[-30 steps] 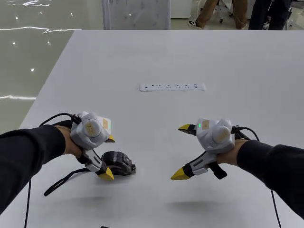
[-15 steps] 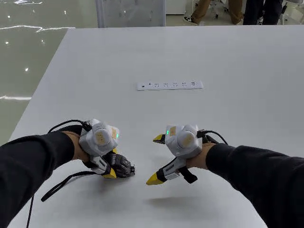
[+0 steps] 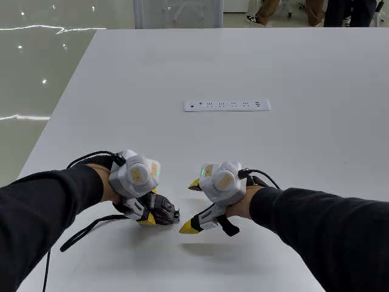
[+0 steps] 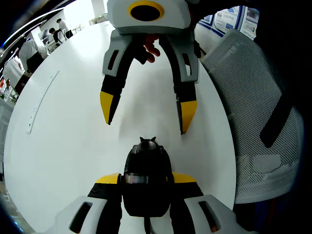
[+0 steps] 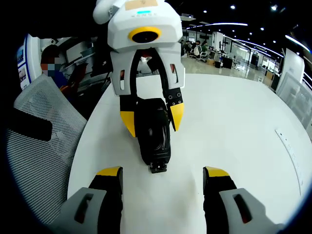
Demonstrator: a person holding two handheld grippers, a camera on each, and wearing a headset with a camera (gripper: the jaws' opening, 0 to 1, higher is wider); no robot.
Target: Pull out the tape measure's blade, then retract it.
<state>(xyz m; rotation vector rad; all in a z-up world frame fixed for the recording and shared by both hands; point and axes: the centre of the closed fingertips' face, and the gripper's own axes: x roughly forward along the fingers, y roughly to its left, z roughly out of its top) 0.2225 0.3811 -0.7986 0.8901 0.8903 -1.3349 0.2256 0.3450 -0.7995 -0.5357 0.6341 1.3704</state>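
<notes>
The black tape measure (image 5: 152, 131) has a dark case with a slight sheen. The left gripper (image 3: 149, 207) and the right gripper (image 3: 191, 207) have smooth, glossy white plastic shells and matt yellow jaw tips. The white tabletop (image 3: 243, 61) is smooth and matt. The grey floor (image 3: 36, 73) is polished and mirror-glossy. The black sleeves (image 3: 42, 201) are matt cloth.

Cannot see most of the tape measure (image 3: 164, 208) in the head view's lower left: covered by the left gripper (image 3: 150, 207) and the hand behind it. Too small there to make out the blade's hook. Loses the case's rear off the bottom edge of the left gripper view. Cannot read the sockets on the power strip (image 3: 227, 105) at upper centre. Cropped by the top edge: people's legs (image 3: 316, 9) and a chair (image 3: 176, 11).
</notes>
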